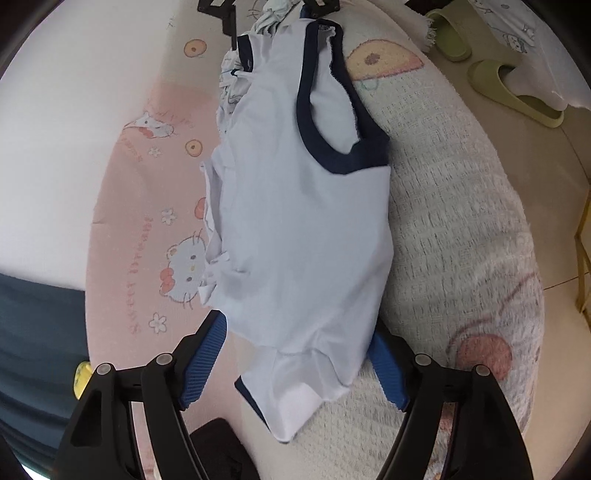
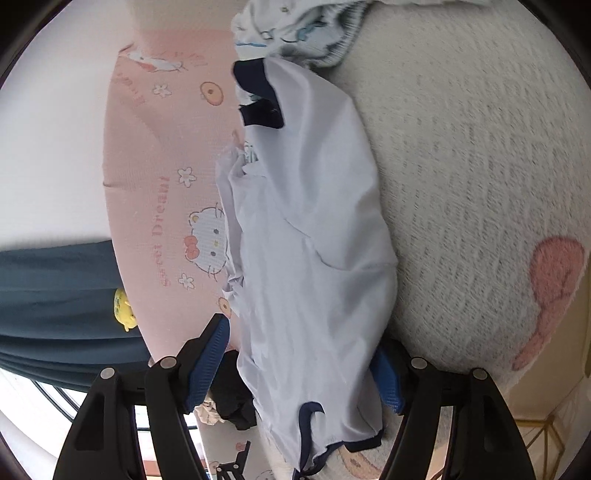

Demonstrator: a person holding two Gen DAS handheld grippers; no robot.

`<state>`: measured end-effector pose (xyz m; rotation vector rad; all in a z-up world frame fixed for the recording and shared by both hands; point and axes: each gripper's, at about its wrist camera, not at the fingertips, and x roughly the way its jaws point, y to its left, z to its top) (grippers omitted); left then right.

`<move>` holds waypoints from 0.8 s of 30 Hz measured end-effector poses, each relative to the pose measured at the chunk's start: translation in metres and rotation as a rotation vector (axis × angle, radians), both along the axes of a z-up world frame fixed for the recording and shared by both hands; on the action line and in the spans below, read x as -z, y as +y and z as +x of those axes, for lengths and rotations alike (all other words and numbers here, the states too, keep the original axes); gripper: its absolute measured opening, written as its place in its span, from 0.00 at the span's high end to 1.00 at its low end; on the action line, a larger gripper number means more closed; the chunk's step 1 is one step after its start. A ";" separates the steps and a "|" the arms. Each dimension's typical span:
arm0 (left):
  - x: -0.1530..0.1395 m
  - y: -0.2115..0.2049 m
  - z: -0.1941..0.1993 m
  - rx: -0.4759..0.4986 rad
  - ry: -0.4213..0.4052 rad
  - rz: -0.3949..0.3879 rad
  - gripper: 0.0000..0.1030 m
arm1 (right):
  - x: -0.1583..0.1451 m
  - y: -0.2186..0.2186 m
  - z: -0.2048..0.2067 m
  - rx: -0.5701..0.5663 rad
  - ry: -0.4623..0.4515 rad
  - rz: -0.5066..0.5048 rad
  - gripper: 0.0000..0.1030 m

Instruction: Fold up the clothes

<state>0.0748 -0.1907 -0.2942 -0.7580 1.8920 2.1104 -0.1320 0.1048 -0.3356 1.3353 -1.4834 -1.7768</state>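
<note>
A white sleeveless top with navy trim (image 1: 303, 229) lies folded lengthwise on the bed, half on the pink cartoon-cat sheet (image 1: 147, 206) and half on a cream knit blanket (image 1: 450, 221). My left gripper (image 1: 295, 354) is open, its blue pads either side of the top's near end, with cloth draped between them. My right gripper (image 2: 303, 365) is open at the top's (image 2: 310, 240) opposite end, pads wide apart, the navy-edged armhole just below. A small part of the right gripper (image 1: 221, 11) shows at the far end in the left wrist view.
A crumpled printed garment (image 2: 295, 33) lies past the top's far end. Dark clothing (image 2: 236, 398) sits by the right gripper. Green slippers (image 1: 513, 88) lie on the floor beside the bed. A dark blue curtain (image 2: 55, 295) and a gold wire frame (image 2: 543, 435) stand nearby.
</note>
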 end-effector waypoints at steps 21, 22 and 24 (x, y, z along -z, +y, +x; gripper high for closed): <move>0.007 -0.001 0.002 0.014 0.007 0.007 0.36 | -0.008 -0.014 -0.008 -0.093 0.067 0.242 0.60; 0.008 -0.001 0.003 0.013 -0.001 0.010 0.39 | -0.010 -0.015 -0.010 -0.103 0.075 0.250 0.58; 0.010 0.000 0.004 0.012 -0.022 0.021 0.60 | -0.013 -0.019 -0.011 -0.118 0.087 0.273 0.54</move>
